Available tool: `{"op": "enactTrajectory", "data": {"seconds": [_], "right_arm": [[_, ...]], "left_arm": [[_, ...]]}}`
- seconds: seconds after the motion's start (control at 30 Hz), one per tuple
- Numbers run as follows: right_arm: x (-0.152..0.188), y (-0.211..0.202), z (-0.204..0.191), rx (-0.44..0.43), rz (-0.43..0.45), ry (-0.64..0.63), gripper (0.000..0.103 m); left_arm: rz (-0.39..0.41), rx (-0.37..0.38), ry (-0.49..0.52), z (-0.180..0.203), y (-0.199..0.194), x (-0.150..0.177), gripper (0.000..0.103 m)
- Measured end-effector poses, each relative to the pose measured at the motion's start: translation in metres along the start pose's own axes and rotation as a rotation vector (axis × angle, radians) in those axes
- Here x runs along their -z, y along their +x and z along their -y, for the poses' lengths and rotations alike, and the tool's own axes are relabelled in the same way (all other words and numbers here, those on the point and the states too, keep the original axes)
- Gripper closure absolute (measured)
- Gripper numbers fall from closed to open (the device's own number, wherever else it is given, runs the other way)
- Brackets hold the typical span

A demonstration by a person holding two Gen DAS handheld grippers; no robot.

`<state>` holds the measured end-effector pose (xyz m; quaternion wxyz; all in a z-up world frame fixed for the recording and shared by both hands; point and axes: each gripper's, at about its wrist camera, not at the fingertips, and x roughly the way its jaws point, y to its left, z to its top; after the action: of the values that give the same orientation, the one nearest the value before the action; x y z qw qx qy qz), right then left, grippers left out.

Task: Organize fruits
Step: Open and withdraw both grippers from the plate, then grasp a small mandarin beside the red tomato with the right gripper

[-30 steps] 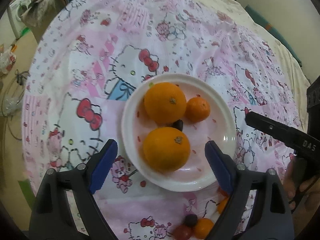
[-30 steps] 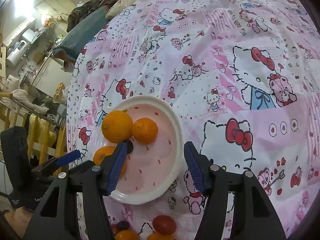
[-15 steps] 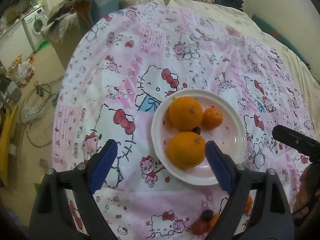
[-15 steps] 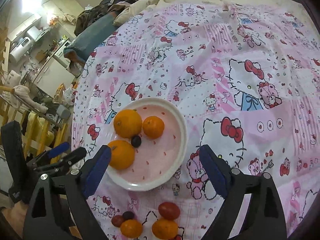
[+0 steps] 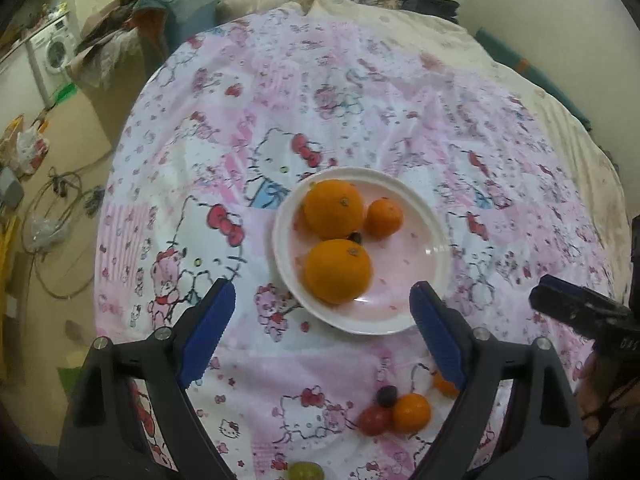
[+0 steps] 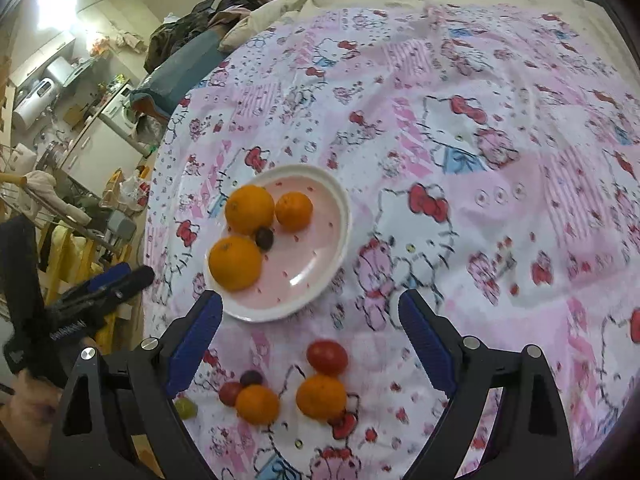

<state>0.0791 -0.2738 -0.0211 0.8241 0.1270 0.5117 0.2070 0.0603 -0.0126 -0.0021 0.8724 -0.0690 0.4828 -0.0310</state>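
A white plate (image 5: 432, 280) (image 6: 332, 248) on the pink cartoon-print cloth holds two large oranges (image 5: 338, 271) (image 6: 235, 263), a small orange (image 5: 384, 217) (image 6: 294, 211) and a dark grape (image 6: 264, 238). Loose fruit lies on the cloth in front of the plate: two small oranges (image 6: 321, 396) (image 6: 257, 404), a red tomato (image 6: 327, 357), a dark grape (image 6: 251, 378), a red fruit (image 6: 230, 393) and a green grape (image 6: 186, 407). My left gripper (image 5: 322, 334) is open and empty, held above the plate's near edge. My right gripper (image 6: 310, 334) is open and empty, above the loose fruit.
The round table's left edge (image 5: 108, 184) drops to a floor with cables and bags. A bed with a cream cover (image 5: 400, 12) and piled clothes lies behind. The right gripper shows at the right edge of the left wrist view (image 5: 580, 312).
Both grippers have pulled back and up from the plate. The right gripper's jaws have opened wider. More of the loose fruit in front of the plate has come into view.
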Motion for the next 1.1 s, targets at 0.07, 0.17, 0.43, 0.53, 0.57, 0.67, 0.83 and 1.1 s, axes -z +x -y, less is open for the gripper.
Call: {"op": "enactTrajectory", "data": {"seconds": [0.07,0.17,0.43,0.53,0.57,0.67,0.83,1.1], "right_arm": [[0.008,-0.007,0.001,0.008,0.009,0.004,0.011],[0.019,-0.013,0.008,0.017,0.01,0.033,0.011],[0.049,-0.006,0.031,0.033,-0.062,0.133,0.011],[0.056,0.006,0.032,0.035,-0.113,0.149,0.011],[0.058,0.01,0.032,0.036,-0.126,0.151,0.011],[0.063,0.027,0.029,0.019,-0.182,0.157,0.011],[0.069,0.056,0.012,0.007,-0.27,0.131,0.029],[0.077,0.082,-0.007,0.098,-0.325,0.042,0.038]], "left_arm": [[0.011,-0.008,0.027,0.006,-0.004,0.001,0.016],[0.005,-0.03,0.046,0.009,-0.005,0.005,0.016],[-0.028,-0.037,0.062,0.015,-0.005,0.02,0.016],[-0.034,-0.037,0.059,0.014,-0.006,0.024,0.016],[-0.033,-0.037,0.057,0.014,-0.006,0.025,0.016],[-0.03,-0.036,0.048,0.011,-0.008,0.027,0.016],[-0.032,-0.046,0.042,0.002,-0.009,0.029,0.016],[-0.052,-0.056,0.011,-0.018,-0.007,0.036,0.016]]}}
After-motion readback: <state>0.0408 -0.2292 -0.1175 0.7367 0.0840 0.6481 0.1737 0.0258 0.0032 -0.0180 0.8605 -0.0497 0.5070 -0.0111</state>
